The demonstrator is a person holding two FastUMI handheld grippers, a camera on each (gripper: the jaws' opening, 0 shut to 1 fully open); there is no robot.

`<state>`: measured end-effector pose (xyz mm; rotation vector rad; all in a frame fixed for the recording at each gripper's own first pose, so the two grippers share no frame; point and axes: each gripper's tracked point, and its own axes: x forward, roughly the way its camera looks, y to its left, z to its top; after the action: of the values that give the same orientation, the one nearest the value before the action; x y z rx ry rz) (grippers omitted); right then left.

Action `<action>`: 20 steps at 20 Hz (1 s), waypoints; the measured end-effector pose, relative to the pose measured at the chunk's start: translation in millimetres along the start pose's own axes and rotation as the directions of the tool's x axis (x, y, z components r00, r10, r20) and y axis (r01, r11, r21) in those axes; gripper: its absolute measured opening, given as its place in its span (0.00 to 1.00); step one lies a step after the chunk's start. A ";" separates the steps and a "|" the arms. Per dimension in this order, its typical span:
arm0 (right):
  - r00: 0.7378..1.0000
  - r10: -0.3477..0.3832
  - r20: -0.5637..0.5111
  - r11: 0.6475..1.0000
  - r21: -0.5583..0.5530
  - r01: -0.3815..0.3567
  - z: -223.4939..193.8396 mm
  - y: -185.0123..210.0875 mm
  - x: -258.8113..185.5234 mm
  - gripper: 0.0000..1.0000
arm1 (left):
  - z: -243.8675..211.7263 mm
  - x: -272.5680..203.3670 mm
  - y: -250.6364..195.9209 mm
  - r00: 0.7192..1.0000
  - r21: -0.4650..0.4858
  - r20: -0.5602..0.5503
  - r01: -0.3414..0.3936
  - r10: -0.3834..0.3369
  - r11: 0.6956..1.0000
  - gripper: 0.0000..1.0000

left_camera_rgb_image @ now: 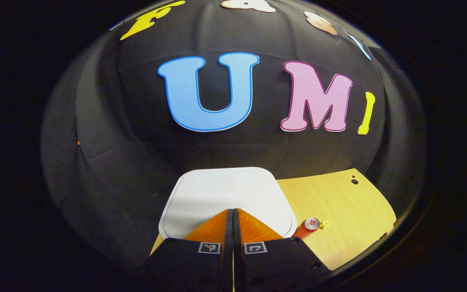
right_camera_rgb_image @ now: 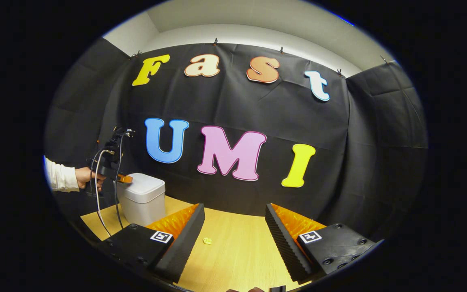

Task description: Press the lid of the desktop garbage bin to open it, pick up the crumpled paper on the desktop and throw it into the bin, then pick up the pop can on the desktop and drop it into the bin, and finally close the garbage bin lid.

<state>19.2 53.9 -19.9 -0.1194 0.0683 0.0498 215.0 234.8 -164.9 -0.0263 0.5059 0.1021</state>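
Where the wooden surface [left_camera_rgb_image: 351, 211] ends, the left gripper view shows its far edge meeting the black wall toward 1 o'clock and its right edge curving away at 3 o'clock, with a broad bare stretch of wood between them. In the right gripper view the surface [right_camera_rgb_image: 237, 247] runs open from the right tool up to the wall at 12 o'clock; the only thing on that stretch is the paper.

The bin [left_camera_rgb_image: 227, 198] is a white box with rounded corners, and its flat lid is down. In the right gripper view the bin [right_camera_rgb_image: 144, 200] stands at the left rear of the surface, near the wall, at about 10 o'clock. The can [left_camera_rgb_image: 307, 227] is orange-red with a silver top and lies on its side just right of the bin. The paper [left_camera_rgb_image: 324, 224] is a small yellow crumple just beside the can's top, at 3 o'clock from the left tool; in the right gripper view the paper [right_camera_rgb_image: 207, 240] lies ahead of the right tool, nearer its left finger.

The left tool [left_camera_rgb_image: 232, 211] has its fingers pressed together with nothing between them, its tips over the lid's near edge; I cannot tell whether they touch it. The right gripper view shows a hand [right_camera_rgb_image: 88, 177] holding it there. The right tool [right_camera_rgb_image: 234, 221] stands wide open, holding nothing.
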 end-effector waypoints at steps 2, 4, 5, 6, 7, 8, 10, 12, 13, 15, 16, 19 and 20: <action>1.000 -0.012 -0.001 1.000 0.011 0.012 0.9 -4.2 1.0 0.96 | -4.3 0.8 3.0 1.000 0.030 0.004 -0.008 0.008 1.000 0.08; 1.000 -0.020 -0.007 1.000 0.015 0.020 -2.2 -6.6 1.8 0.96 | -9.0 4.9 3.4 1.000 -0.001 -0.018 -0.019 0.019 1.000 0.07; 1.000 -0.021 -0.011 1.000 0.015 0.021 -4.5 -6.7 2.4 0.96 | -11.0 5.5 4.0 0.999 -0.018 -0.037 -0.020 0.019 1.000 0.07; 1.000 -0.019 -0.020 1.000 0.017 0.020 -7.8 -6.2 4.2 0.96 | -8.1 3.2 6.1 0.999 -0.019 -0.023 -0.029 0.028 0.999 0.07; 0.999 -0.014 -0.031 1.000 0.024 0.015 -11.0 -3.5 5.5 0.96 | -7.1 4.3 7.4 0.999 -0.009 -0.012 -0.036 0.036 0.999 0.07; 0.999 -0.007 -0.037 0.999 0.033 0.008 -13.4 -1.4 6.3 0.96 | 0.3 3.7 8.8 0.999 0.014 0.019 -0.041 0.041 0.999 0.07; 0.998 0.010 -0.063 0.999 0.042 -0.007 -19.7 3.6 9.5 0.96 | 6.5 -1.8 11.5 0.997 0.033 0.037 -0.065 0.064 0.997 0.08; 0.997 0.028 -0.078 0.999 0.043 -0.025 -20.2 9.0 12.4 0.96 | 25.6 -14.0 6.6 0.992 0.059 0.110 -0.066 0.059 0.996 0.08; 0.996 0.037 -0.081 0.999 0.040 -0.034 -19.7 11.2 15.5 0.96 | 41.3 -20.6 7.4 0.985 0.087 0.164 -0.071 0.056 0.994 0.09; 0.993 0.056 -0.099 0.998 0.032 -0.053 -24.3 16.8 21.9 0.96 | 69.4 -38.9 10.2 0.963 0.115 0.262 -0.098 0.065 0.988 0.10; 0.992 0.066 -0.112 0.998 0.028 -0.063 -28.4 19.9 25.6 0.97 | 80.5 -49.4 11.4 0.951 0.110 0.302 -0.107 0.070 0.988 0.12; 0.983 0.104 -0.149 0.995 0.011 -0.104 -37.0 31.6 36.1 0.96 | 88.1 -75.2 7.0 0.932 0.105 0.358 -0.091 0.048 0.990 0.28; 0.979 0.117 -0.165 0.993 0.010 -0.117 -40.7 35.0 38.5 0.97 | 89.2 -84.6 7.7 0.926 0.107 0.374 -0.100 0.053 0.989 0.52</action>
<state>53.1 85.5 -67.1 -0.1189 0.2415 0.1573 183.7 239.2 -45.8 0.1331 0.1335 0.1485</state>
